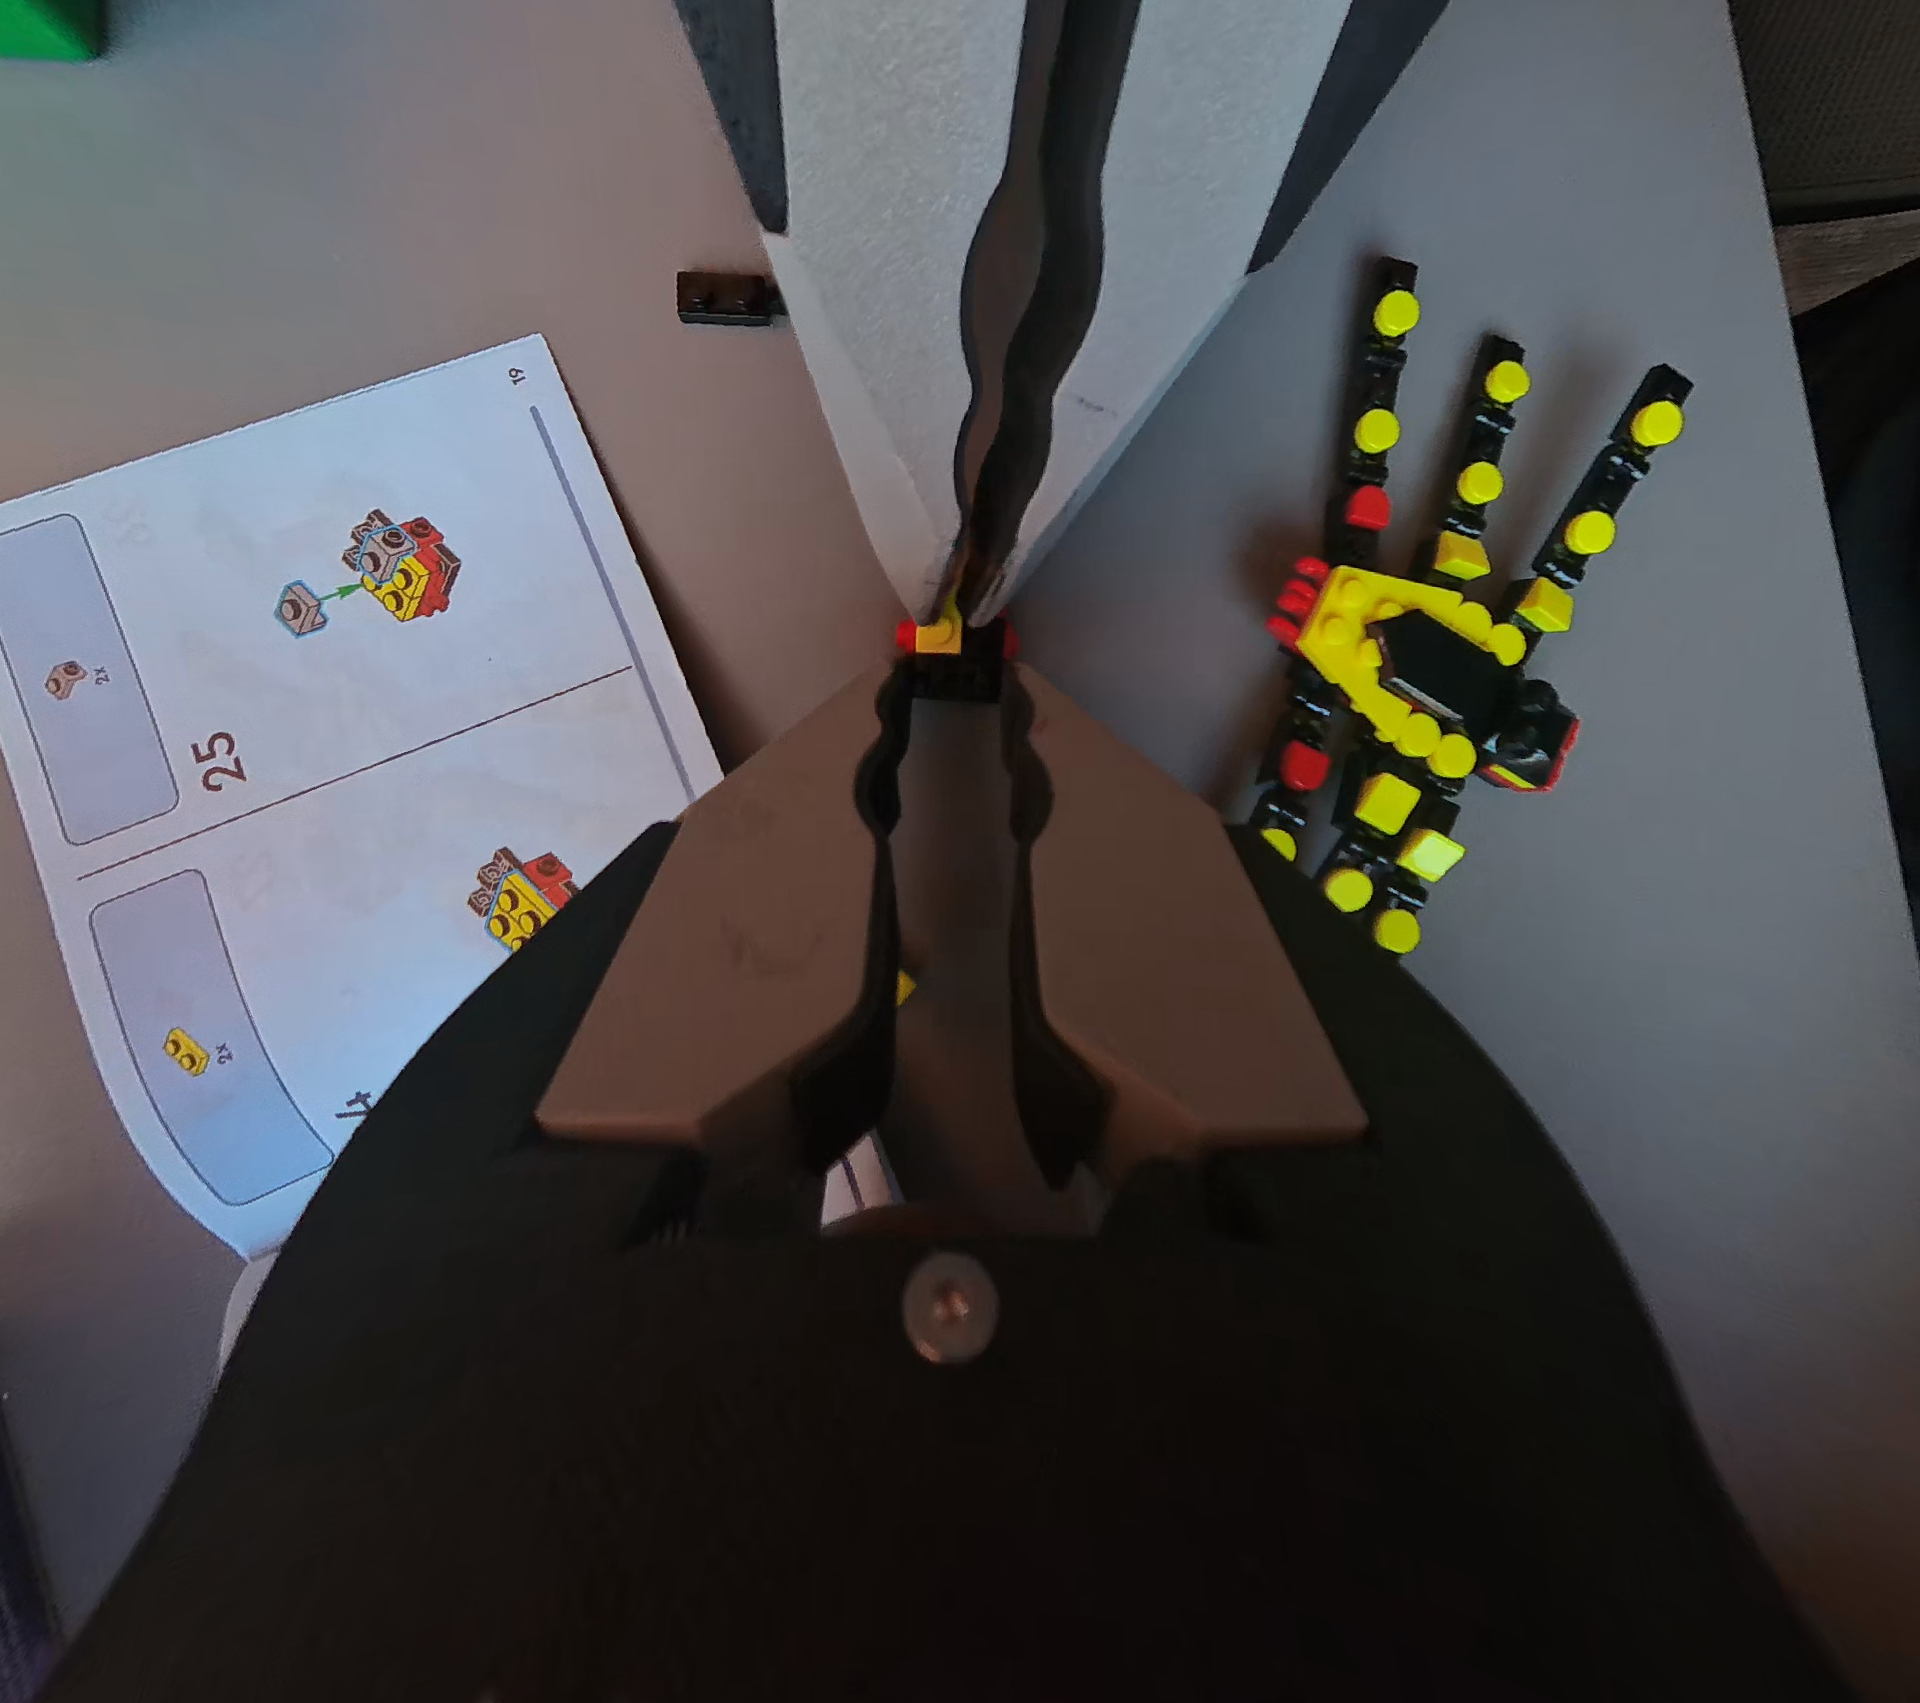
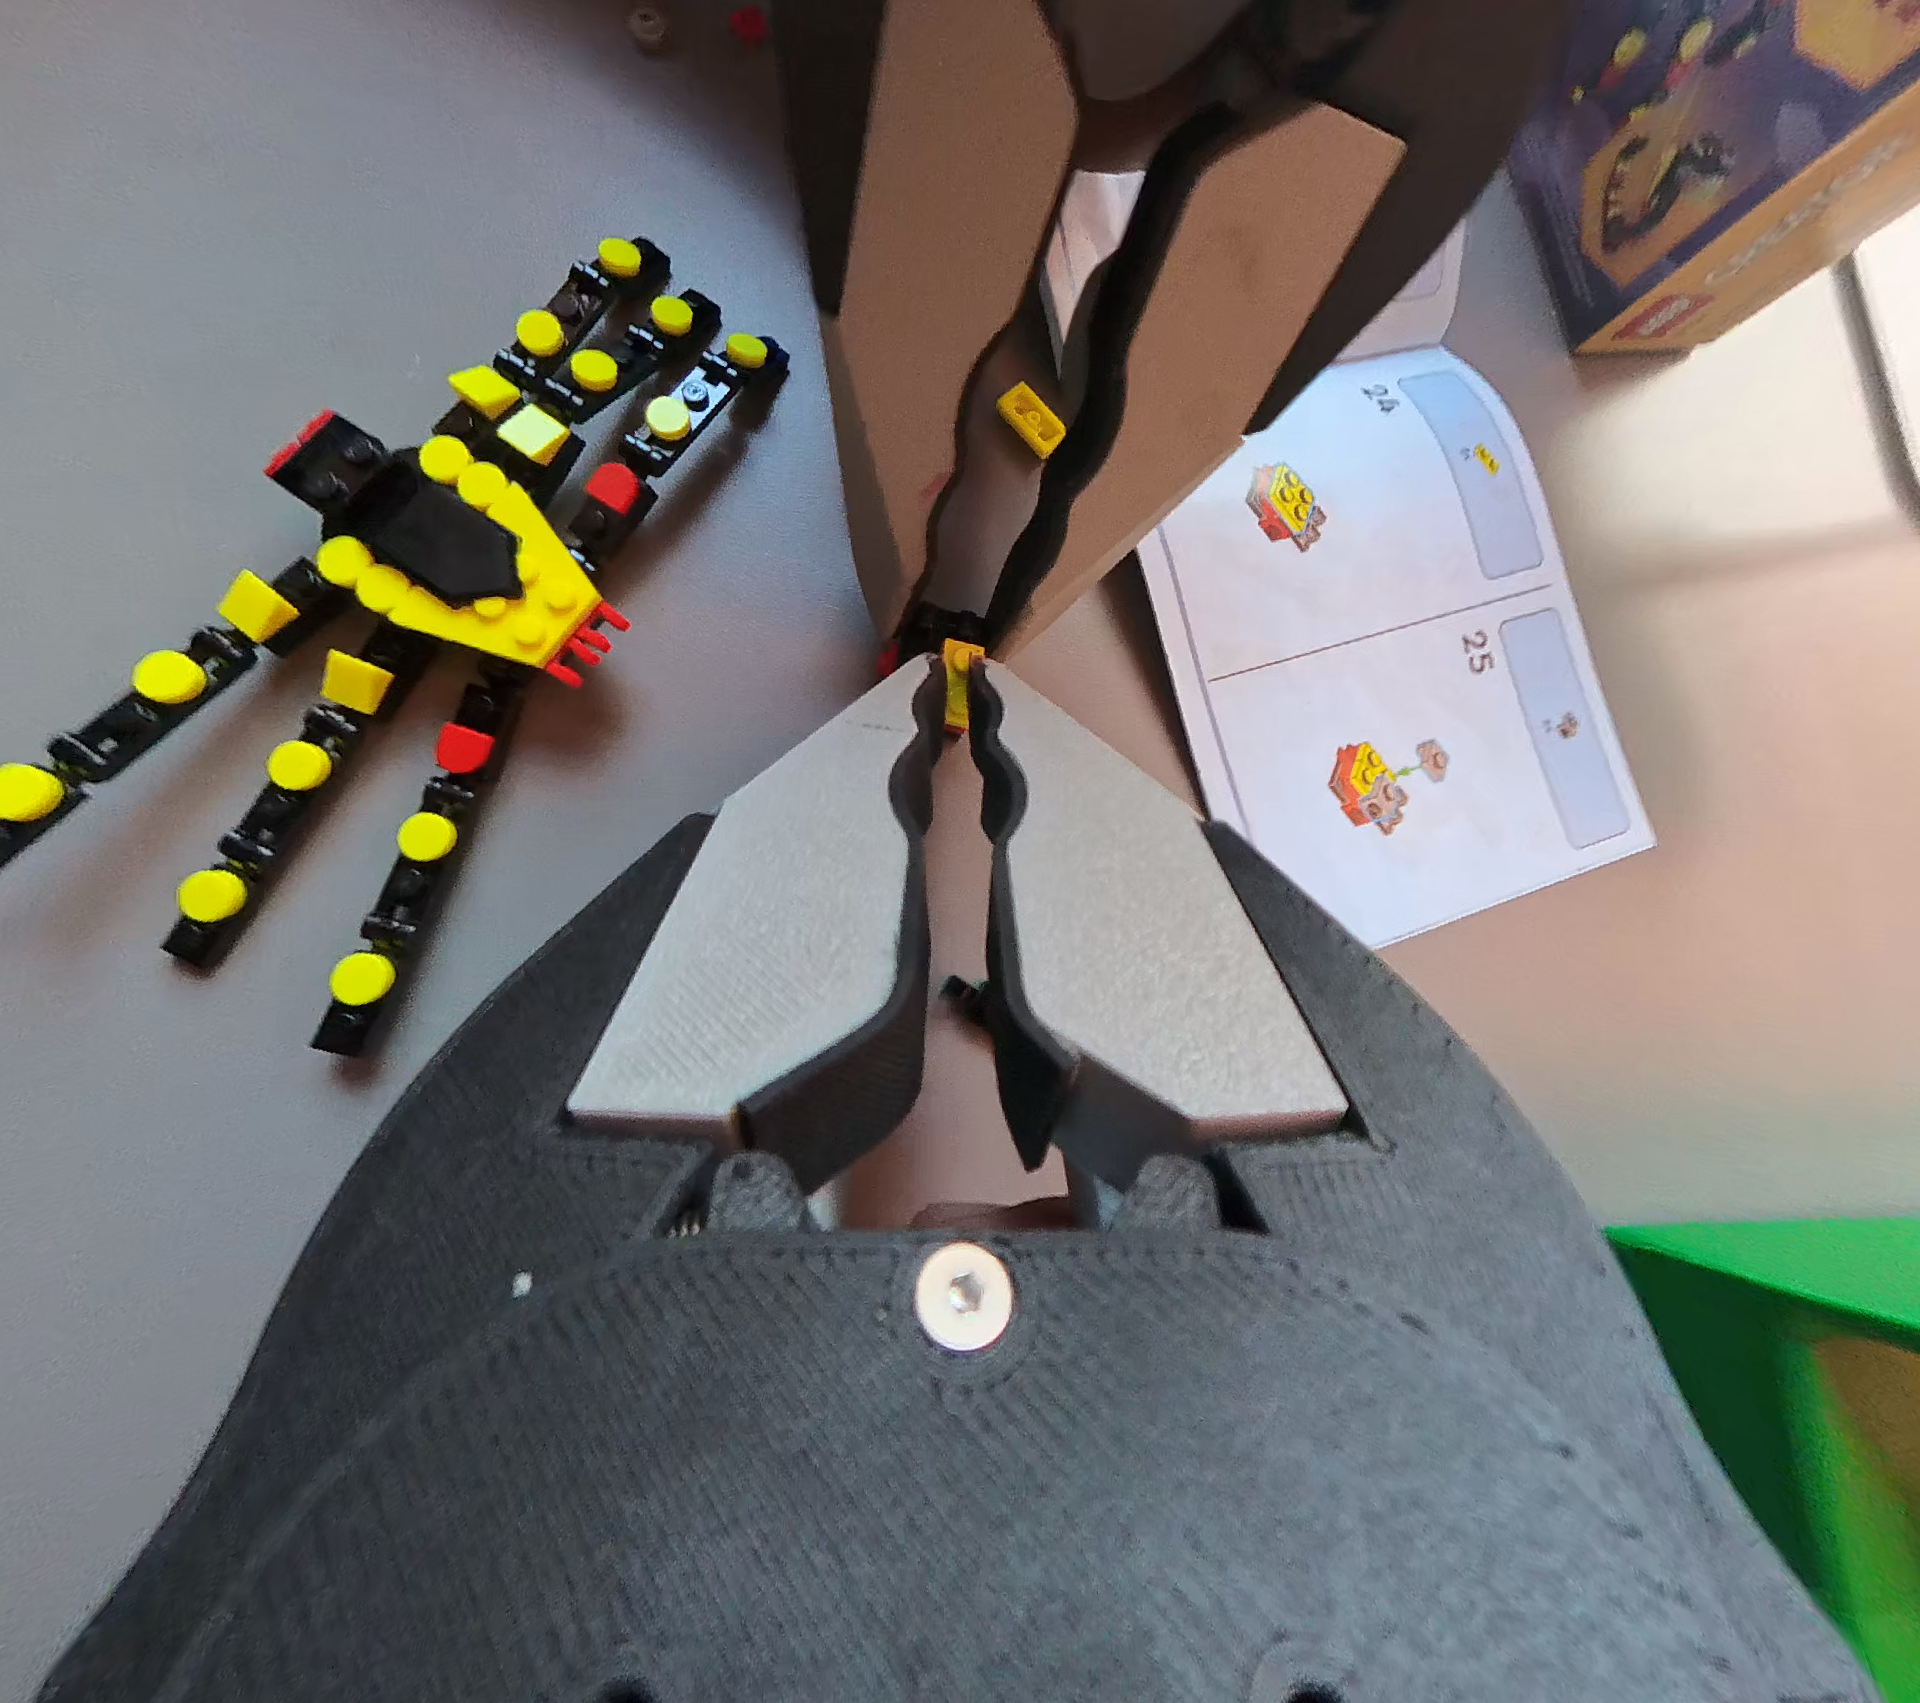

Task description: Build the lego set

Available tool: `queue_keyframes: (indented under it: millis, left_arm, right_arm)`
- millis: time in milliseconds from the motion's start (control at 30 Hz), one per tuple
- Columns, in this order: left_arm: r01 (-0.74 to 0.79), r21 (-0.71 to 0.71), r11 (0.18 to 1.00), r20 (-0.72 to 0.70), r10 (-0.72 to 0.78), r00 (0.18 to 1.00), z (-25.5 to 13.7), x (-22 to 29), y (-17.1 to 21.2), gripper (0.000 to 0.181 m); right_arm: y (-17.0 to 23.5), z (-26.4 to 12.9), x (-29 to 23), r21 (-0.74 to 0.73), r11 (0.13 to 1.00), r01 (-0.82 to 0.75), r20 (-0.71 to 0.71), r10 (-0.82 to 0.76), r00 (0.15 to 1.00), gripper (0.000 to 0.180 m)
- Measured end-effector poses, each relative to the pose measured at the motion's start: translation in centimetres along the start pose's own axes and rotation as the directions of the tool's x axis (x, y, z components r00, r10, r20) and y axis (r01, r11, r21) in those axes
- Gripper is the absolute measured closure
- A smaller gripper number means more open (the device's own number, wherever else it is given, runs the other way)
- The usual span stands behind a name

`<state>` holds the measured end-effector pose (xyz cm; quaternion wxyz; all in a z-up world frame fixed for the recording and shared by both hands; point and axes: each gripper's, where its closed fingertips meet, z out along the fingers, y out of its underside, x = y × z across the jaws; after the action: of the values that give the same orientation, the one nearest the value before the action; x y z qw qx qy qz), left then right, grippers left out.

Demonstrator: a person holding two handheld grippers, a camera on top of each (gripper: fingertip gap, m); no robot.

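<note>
Two grippers, tip to tip above the grey table (image 1: 416, 199). Left gripper (image 1: 951, 677) clamped narrow on a small black-and-red block (image 1: 956, 666); right gripper (image 2: 951, 697) pinched nearly closed on a yellow plate (image 2: 961, 682) held on edge. Plate pressed against the block's top, both lifted off the table, between the model and the booklet.

One more yellow plate (image 2: 1031, 419) loose on the table, seen through the gap between the left gripper's fingers. One black plate (image 1: 727, 297) lying flat beyond the booklet's far corner. Two tiny round pieces farther out, one grey (image 2: 649, 24) and one red (image 2: 746, 24).

One finished model (image 2: 416, 573) flat on the table near its edge: yellow wedge body with a black slope on top, small red spikes at one end, jointed black limbs fanned out both ways and dotted with round yellow tiles, a few square yellow slopes and two red rounded pieces.

One open instruction booklet (image 2: 1403, 666), two build steps showing. One printed set box (image 2: 1745, 74) past the booklet. One green box (image 2: 1787, 1404) at the near side.
</note>
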<state>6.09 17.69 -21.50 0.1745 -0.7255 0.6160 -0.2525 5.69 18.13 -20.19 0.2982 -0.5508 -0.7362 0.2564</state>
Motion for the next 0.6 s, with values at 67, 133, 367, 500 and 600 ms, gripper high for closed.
queue_keyframes:
  millis: [67, 133, 367, 500, 600]
  left_arm:
    - [-0.005, 0.001, 1.0, -0.002, 0.005, 1.0, -0.01, 0.01, 0.01, 0.165]
    - [-0.005, 0.002, 1.0, -0.005, 0.005, 1.0, -0.01, 0.02, 0.01, 0.165]
    - [0.052, -0.003, 0.999, -0.011, -0.052, 0.999, 0.03, 0.1, -0.08, 0.167]
    - [0.105, -0.015, 0.994, 0.006, -0.105, 0.994, 0.05, 0.1, -0.09, 0.167]
    - [0.143, 0.001, 0.99, 0.024, -0.143, 0.989, 0.05, 0.09, -0.09, 0.167]
  right_arm:
    - [0.0, 0.02, -0.01, -0.001, 0.999, 0.033, -0.002, -0.033, 0.999, 0.179]
    - [0.03, 0.03, -0.02, 0.001, 0.999, 0.054, 0.002, -0.054, 0.999, 0.179]
    - [0.1, 0.09, 0.0, -0.081, 0.996, -0.028, -0.038, 0.025, 0.999, 0.179]
    - [0.13, 0.11, 0.03, -0.115, 0.99, -0.085, -0.087, 0.076, 0.993, 0.179]
    - [0.12, 0.13, 0.03, -0.113, 0.985, -0.13, -0.133, 0.115, 0.984, 0.178]
